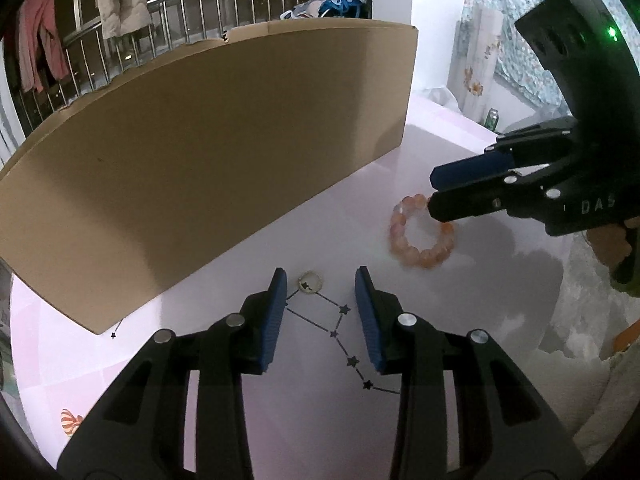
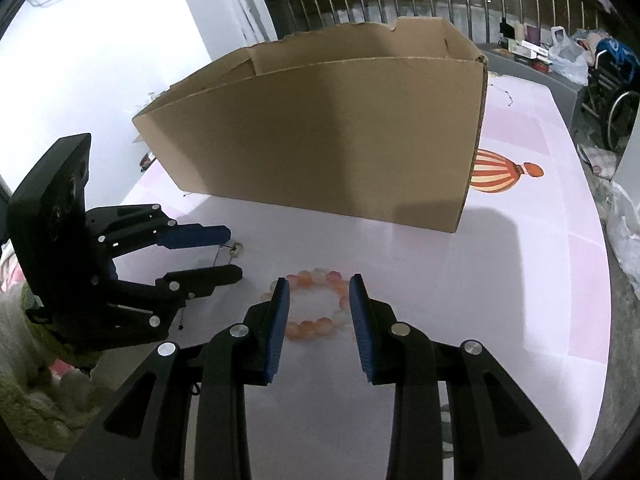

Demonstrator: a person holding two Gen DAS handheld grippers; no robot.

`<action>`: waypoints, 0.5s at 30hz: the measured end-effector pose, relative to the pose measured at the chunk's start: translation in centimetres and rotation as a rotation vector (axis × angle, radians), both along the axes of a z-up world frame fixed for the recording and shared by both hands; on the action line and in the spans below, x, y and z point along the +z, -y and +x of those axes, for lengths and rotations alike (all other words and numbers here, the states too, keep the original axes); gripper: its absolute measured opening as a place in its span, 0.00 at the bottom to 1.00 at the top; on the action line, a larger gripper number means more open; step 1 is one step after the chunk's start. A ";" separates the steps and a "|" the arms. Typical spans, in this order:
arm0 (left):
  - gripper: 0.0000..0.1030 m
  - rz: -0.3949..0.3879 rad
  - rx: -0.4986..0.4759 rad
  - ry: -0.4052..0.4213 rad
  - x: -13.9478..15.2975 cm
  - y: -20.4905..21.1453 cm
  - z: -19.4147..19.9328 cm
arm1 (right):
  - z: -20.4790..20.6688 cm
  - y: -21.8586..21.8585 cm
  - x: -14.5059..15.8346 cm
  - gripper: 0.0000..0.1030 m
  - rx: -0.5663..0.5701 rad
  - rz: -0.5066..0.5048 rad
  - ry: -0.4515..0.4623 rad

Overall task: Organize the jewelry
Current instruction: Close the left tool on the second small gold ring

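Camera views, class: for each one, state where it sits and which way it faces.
Left wrist: on the left gripper, facing down along its fingers at a small ring and a star chain; the right gripper shows.
Right wrist: on the right gripper, over the bead bracelet; the left gripper shows.
Shared: cardboard box, table, bracelet.
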State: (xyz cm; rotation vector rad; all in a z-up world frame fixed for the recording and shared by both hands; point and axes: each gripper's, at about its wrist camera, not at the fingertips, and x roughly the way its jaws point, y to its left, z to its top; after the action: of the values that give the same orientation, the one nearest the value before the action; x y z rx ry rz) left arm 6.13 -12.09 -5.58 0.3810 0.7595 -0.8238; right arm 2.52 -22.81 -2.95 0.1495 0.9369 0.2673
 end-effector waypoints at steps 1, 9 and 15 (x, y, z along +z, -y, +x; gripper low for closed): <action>0.27 -0.003 0.005 -0.001 0.0 -0.2 0.1 | 0.0 -0.1 0.0 0.30 0.001 0.000 -0.002; 0.09 -0.007 0.028 -0.015 0.2 -1.0 0.6 | 0.2 -0.2 -0.1 0.30 -0.002 -0.012 -0.003; 0.09 0.009 0.019 0.005 0.3 -0.7 0.5 | 0.4 -0.2 -0.2 0.30 -0.003 -0.043 -0.009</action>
State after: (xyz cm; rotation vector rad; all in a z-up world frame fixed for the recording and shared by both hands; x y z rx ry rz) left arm 6.65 -11.37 -5.28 0.3833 0.7609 -0.8014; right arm 2.94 -22.60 -3.18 0.1132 0.9507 0.2436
